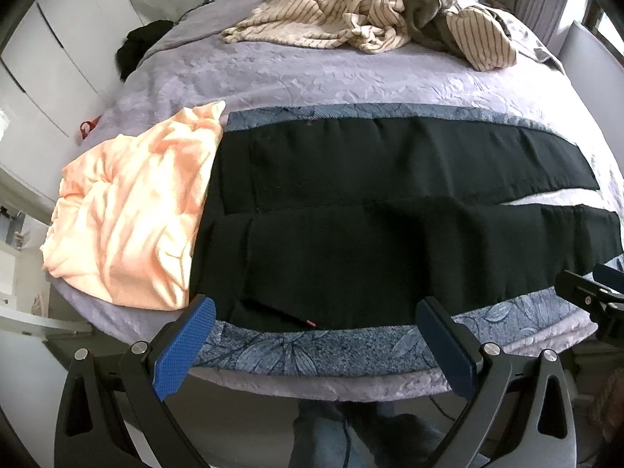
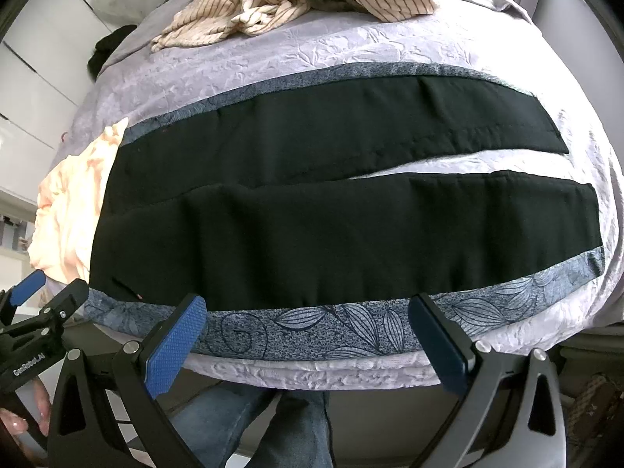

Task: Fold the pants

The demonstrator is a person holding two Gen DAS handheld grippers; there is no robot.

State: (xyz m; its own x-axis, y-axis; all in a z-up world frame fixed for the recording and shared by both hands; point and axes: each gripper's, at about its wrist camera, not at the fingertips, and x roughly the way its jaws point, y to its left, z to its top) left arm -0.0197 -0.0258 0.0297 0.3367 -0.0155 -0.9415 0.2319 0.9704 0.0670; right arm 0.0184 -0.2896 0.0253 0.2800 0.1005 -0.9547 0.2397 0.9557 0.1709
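Observation:
Black pants (image 1: 370,202) lie flat across the bed, waist at the left, both legs running to the right with a narrow gap between them; they also fill the right wrist view (image 2: 331,202). My left gripper (image 1: 316,312) is open and empty, just short of the near edge of the pants by the waist. My right gripper (image 2: 308,308) is open and empty, just short of the near leg's edge. The right gripper shows at the right edge of the left wrist view (image 1: 592,296); the left gripper shows at the lower left of the right wrist view (image 2: 39,304).
The pants rest on a blue leaf-patterned cloth (image 1: 296,351) over a lilac bedspread (image 1: 312,74). A peach garment (image 1: 128,210) lies by the waist. Striped clothes (image 1: 370,19) are heaped at the far end. White cupboards (image 1: 46,70) stand on the left.

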